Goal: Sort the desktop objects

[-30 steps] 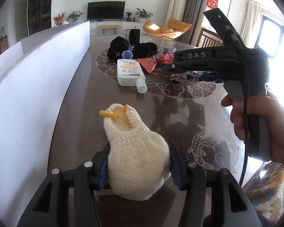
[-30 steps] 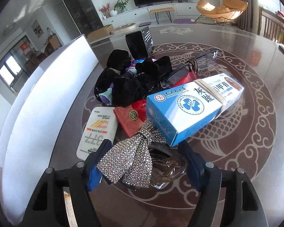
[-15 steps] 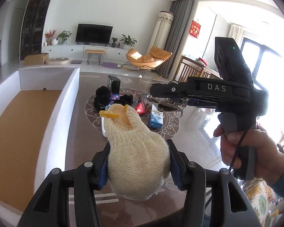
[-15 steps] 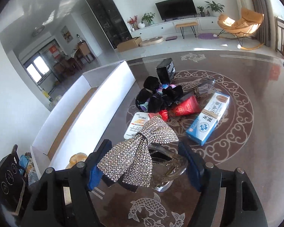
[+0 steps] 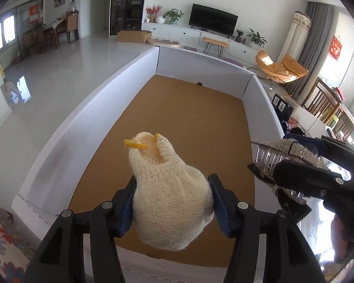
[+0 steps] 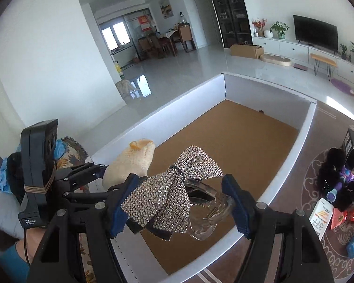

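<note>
Cream knit glove (image 5: 170,202) sits low in the middle, between the left gripper (image 5: 172,202) jaws, which have just been opening. The right gripper (image 6: 177,202) jaws squeeze a sparkly bow clip (image 6: 170,195) above the box (image 6: 304,127).

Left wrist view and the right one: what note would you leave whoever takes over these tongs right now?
Left tongs: cream knitted glove between the pads, which touch it; the jaws have just been opening, above the white box.
Right tongs: gripping the rhinestone bow clip, also above the box.
Done: both items are over the box.
Left: drop both in, then sort the pile on the table.
</note>
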Motion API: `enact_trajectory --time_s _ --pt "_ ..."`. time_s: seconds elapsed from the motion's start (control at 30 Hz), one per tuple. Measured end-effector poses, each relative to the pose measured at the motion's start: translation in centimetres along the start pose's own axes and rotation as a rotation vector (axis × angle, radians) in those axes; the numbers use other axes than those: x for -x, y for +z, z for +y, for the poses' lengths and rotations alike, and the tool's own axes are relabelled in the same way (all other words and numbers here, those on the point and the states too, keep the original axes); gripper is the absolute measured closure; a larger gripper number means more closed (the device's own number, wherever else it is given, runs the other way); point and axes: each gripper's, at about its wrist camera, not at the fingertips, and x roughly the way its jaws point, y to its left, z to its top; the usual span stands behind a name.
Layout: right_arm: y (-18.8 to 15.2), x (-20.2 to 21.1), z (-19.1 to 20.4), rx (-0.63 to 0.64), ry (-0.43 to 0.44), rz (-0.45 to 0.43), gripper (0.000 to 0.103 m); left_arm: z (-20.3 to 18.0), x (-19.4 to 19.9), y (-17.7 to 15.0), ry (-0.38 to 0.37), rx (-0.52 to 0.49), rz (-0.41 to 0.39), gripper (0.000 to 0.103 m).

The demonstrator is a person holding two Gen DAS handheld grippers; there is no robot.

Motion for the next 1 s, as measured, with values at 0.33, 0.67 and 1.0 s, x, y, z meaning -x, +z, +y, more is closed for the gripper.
enact_trajectory --time_s 0.33,0.67,1.0 --pt "-3.7 5.1 -4.8 -0.044 -0.109 -0.152 0.001 -5.5 3.0 -1.5 -0.107 -0.016 -0.095 0.03" --pt "-18.5 12.3 -20.7 -0.255 -0.558 -0.051 0.0 -24.7 3.9 -7.9 -0.439 -0.348 -0.013 0.002" --pt "-23.8 12.5 -26.1 -0.378 -0.64 0.064 0.0 -27.8 -8.0 -9.7 -0.243 -0.312 0.141 0.002"
